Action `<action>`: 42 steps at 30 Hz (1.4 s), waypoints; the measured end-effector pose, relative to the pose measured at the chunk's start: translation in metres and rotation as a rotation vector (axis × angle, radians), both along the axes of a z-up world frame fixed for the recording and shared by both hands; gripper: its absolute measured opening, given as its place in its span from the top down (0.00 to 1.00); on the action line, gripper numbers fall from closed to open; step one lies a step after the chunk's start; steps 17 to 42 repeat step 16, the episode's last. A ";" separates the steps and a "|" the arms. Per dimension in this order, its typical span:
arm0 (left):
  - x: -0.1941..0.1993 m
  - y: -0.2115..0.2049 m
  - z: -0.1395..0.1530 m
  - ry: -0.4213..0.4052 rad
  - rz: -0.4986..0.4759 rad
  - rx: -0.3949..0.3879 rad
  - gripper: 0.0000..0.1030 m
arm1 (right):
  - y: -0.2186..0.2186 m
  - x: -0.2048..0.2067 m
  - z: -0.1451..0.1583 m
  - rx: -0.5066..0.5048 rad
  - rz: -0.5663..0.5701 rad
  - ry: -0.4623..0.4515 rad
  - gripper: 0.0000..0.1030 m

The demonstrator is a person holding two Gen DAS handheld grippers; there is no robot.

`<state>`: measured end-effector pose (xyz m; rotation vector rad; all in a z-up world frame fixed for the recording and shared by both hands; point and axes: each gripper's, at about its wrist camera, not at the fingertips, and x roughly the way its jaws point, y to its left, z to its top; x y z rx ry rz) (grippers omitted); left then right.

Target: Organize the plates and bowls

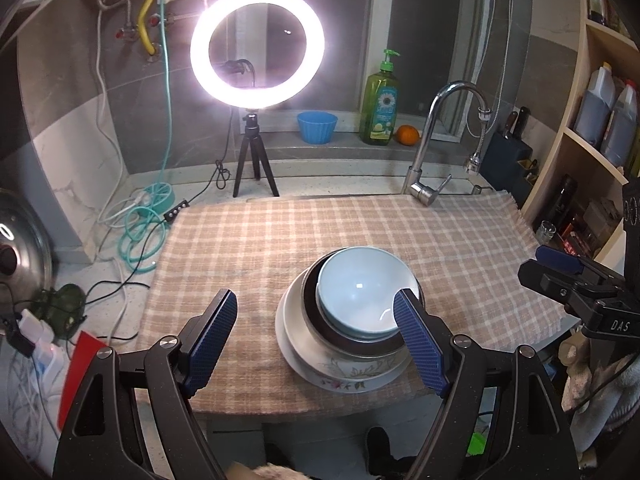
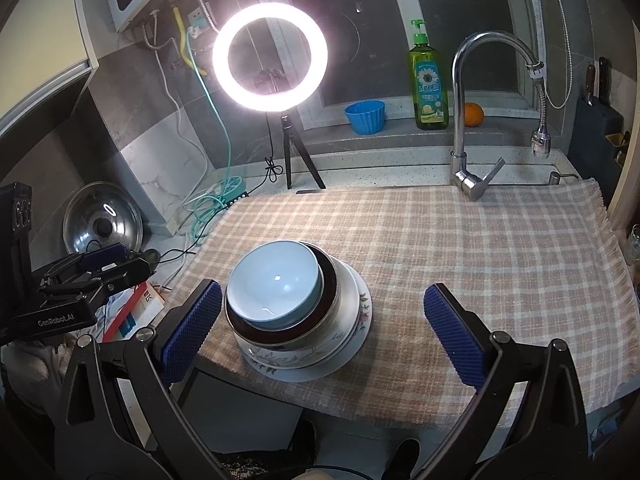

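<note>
My left tongs point(image 1: 316, 344) stand wide apart, gripping nothing. Just ahead, on the checked cloth point(image 1: 360, 224) over the tabletop, sits one stack: a pale blue bowl point(image 1: 360, 288) nested in a dark-lined steel bowl point(image 1: 316, 320), on a flowered bowl point(image 2: 296, 354) and a white plate point(image 1: 288, 344). My right tongs point(image 2: 322, 330) gape too, empty.
</note>
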<state>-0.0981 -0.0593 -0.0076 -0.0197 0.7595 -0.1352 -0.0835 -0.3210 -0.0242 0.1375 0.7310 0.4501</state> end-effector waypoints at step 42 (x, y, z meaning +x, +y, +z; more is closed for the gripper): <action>0.007 0.001 -0.003 -0.007 -0.006 0.004 0.22 | 0.002 0.003 -0.001 -0.010 0.004 0.010 0.00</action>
